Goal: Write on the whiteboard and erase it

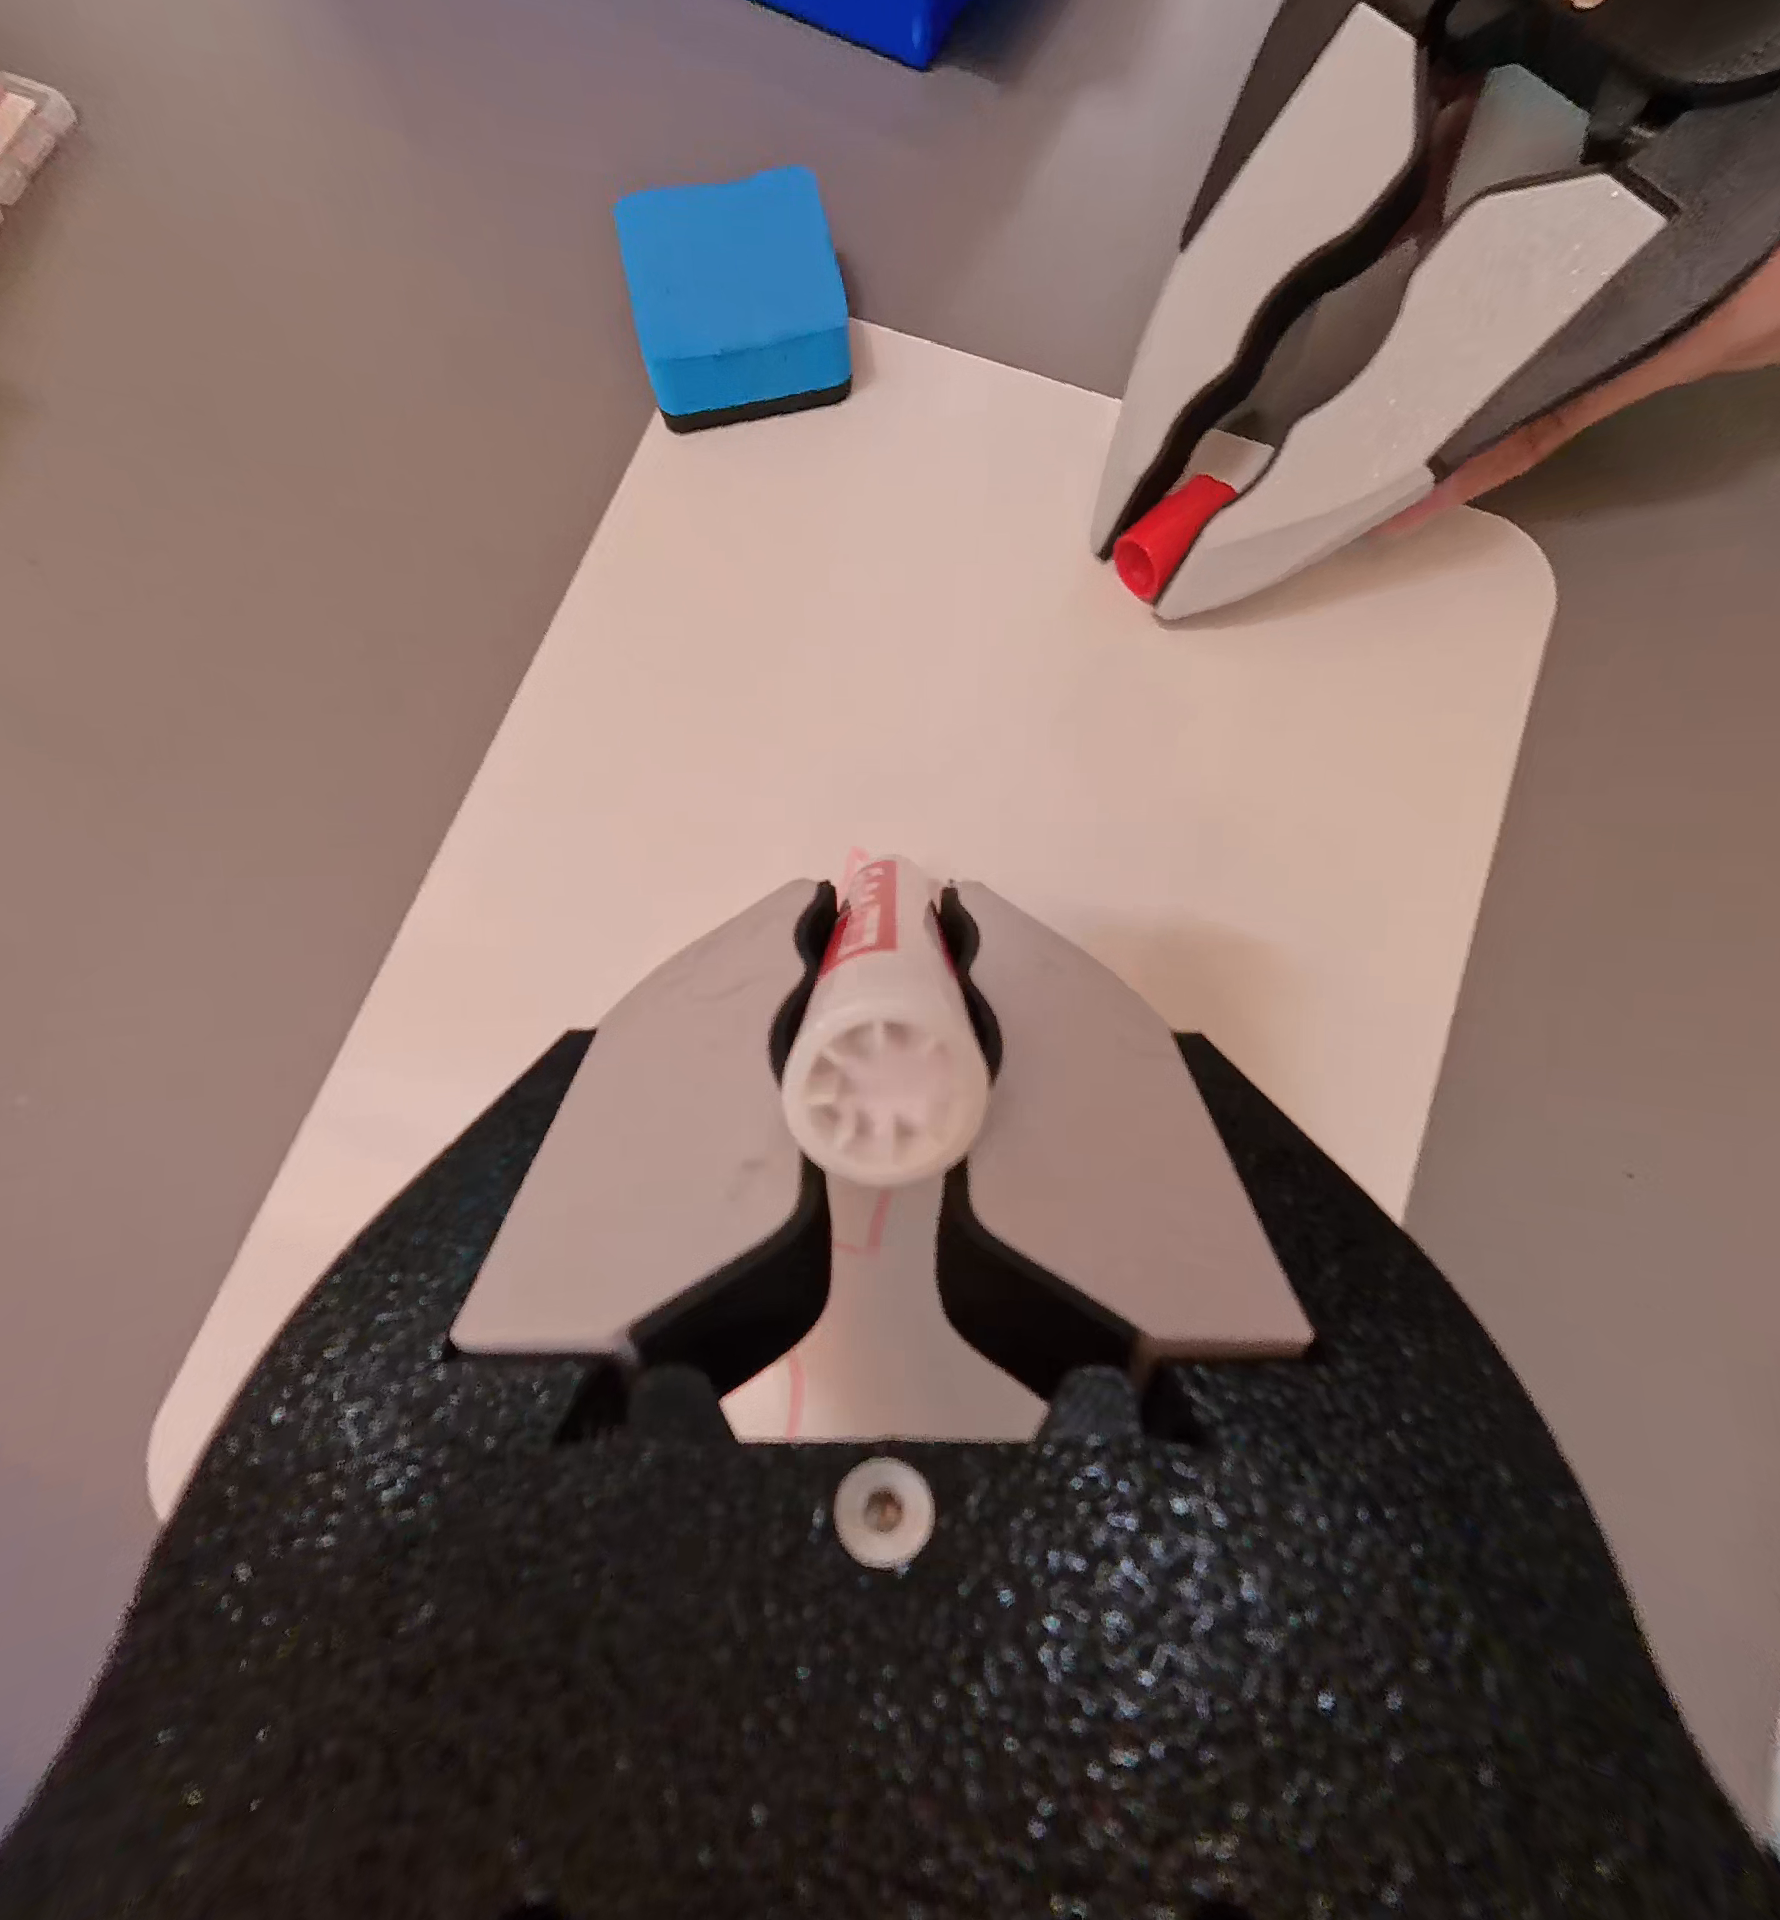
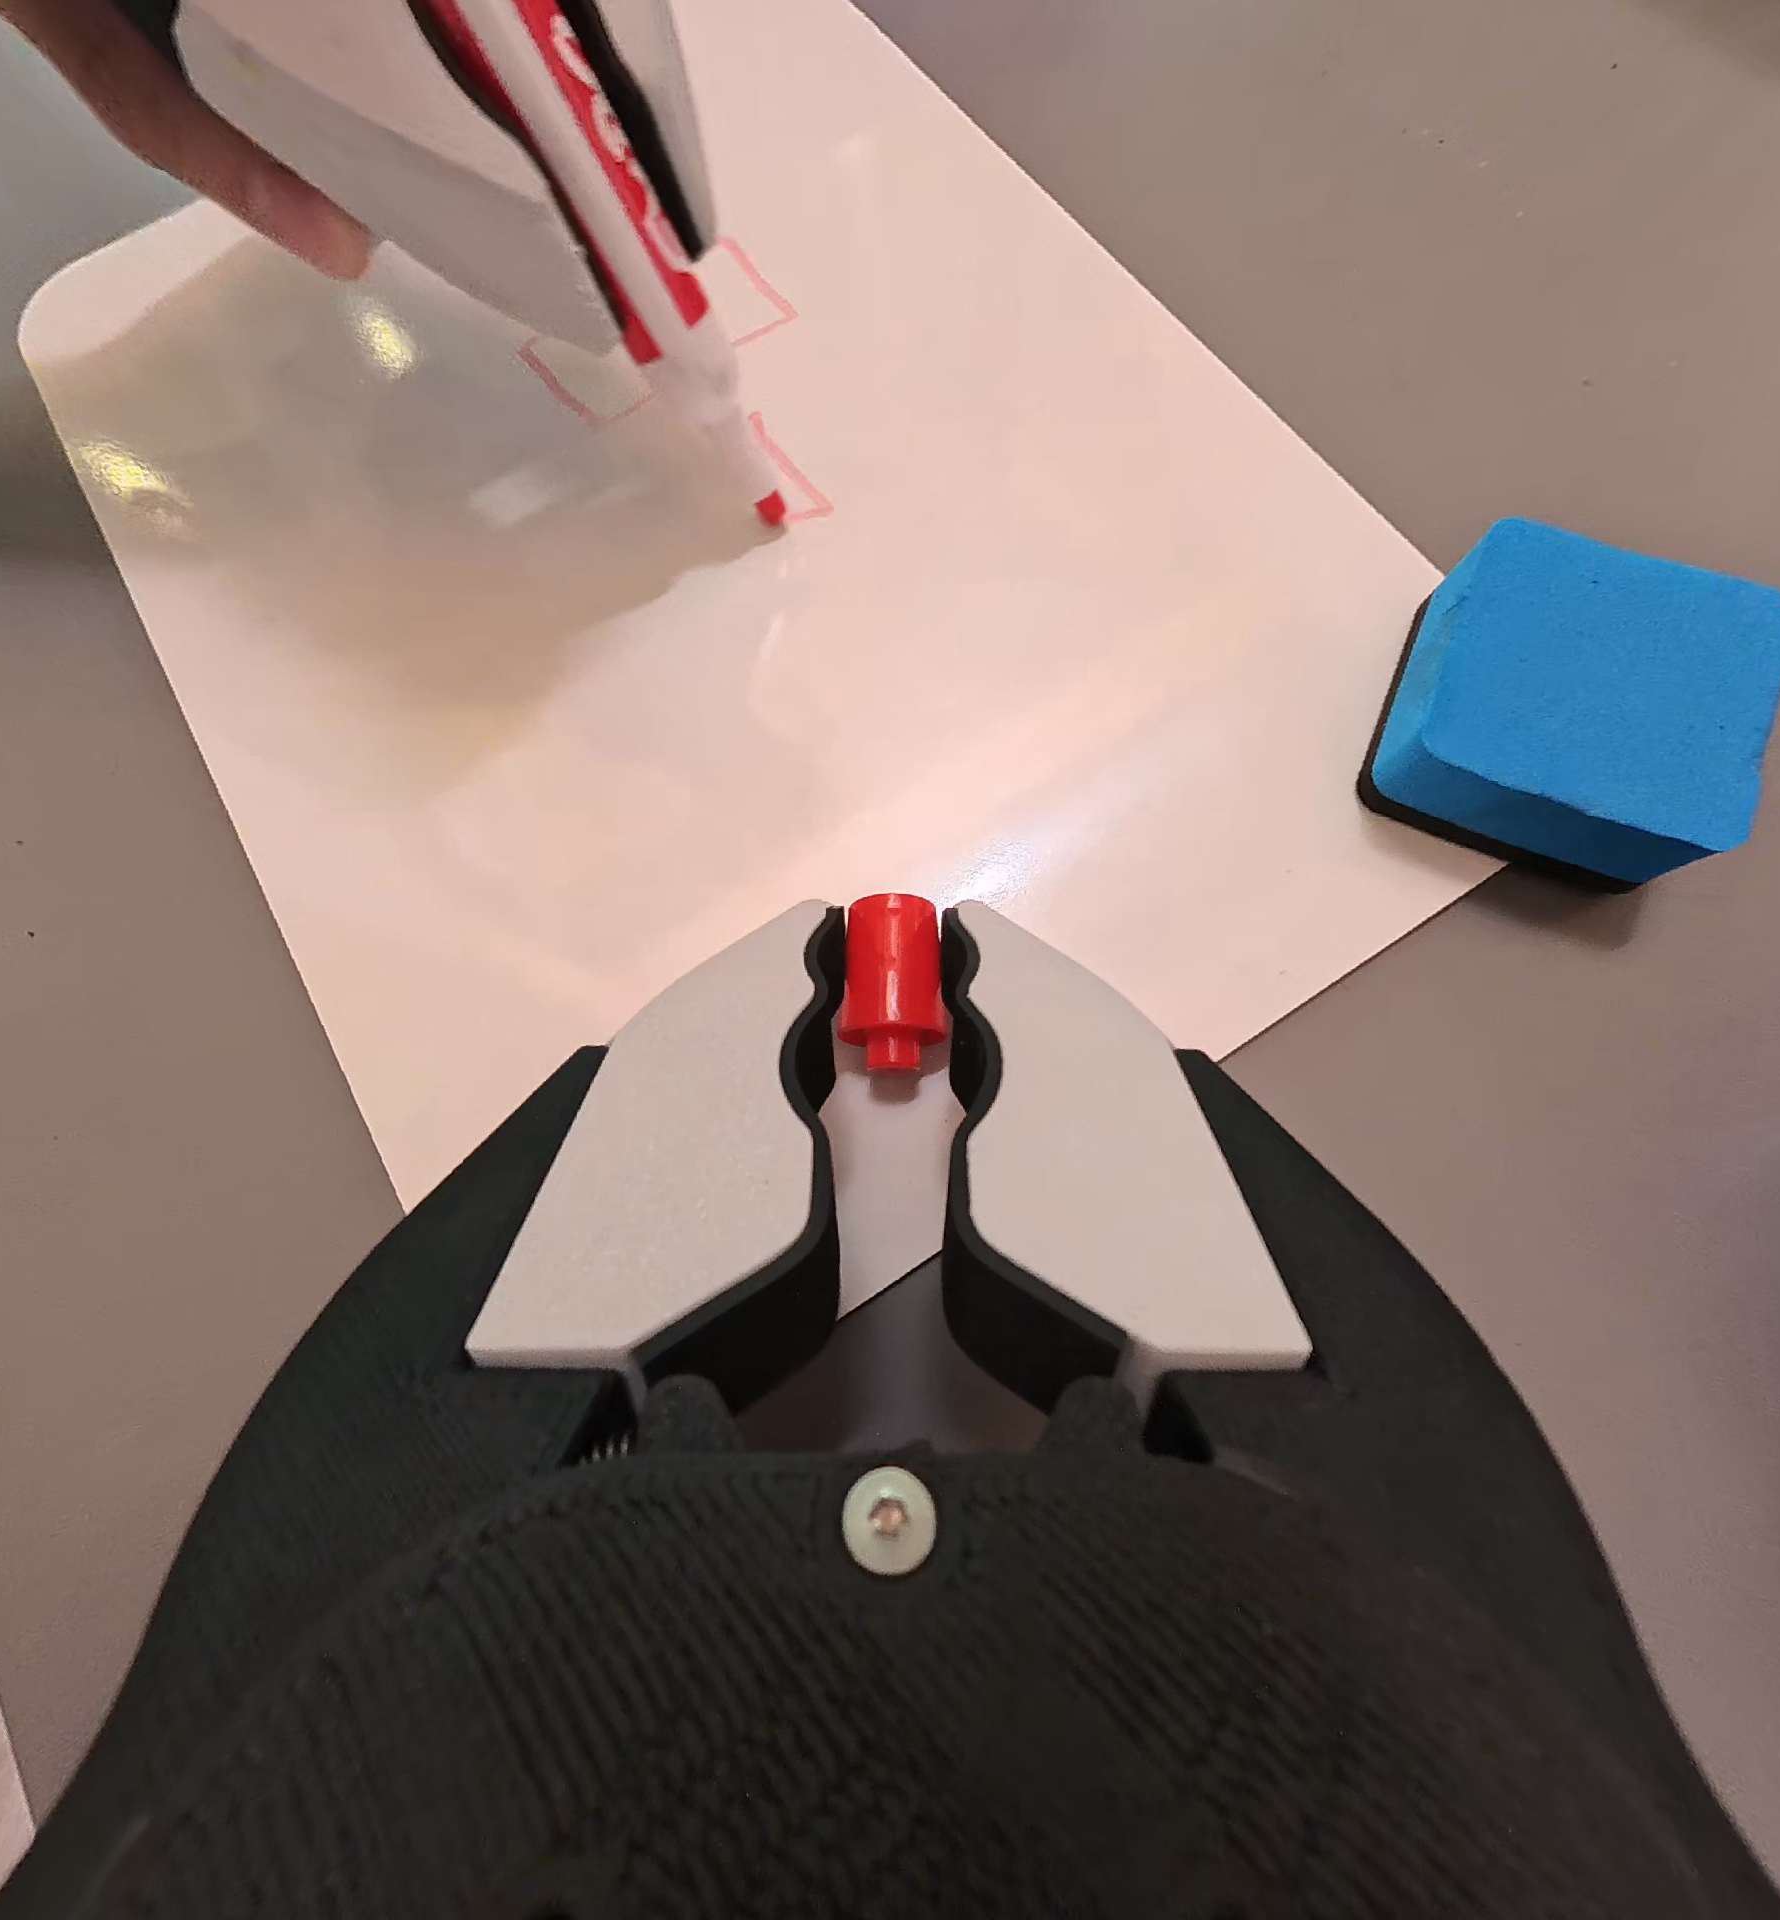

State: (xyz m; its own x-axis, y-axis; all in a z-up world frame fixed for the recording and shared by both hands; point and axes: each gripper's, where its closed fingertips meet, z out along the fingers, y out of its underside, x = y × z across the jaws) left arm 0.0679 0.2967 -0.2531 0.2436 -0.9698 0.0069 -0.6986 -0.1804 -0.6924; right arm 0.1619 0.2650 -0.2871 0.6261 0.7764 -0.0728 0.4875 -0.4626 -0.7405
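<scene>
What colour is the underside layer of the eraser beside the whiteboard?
Black, under a blue foam body; the eraser shows it best in the right wrist view, along its bottom edge.

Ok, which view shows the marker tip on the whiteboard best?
The right wrist view: the marker tip shows clearly, at the whiteboard beside red lines. In the left wrist view, the left gripper and the marker's own barrel hide the tip.

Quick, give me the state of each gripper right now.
Left gripper: closed on the white and red whiteboard marker.
Right gripper: closed on the small red plastic marker cap.
</scene>
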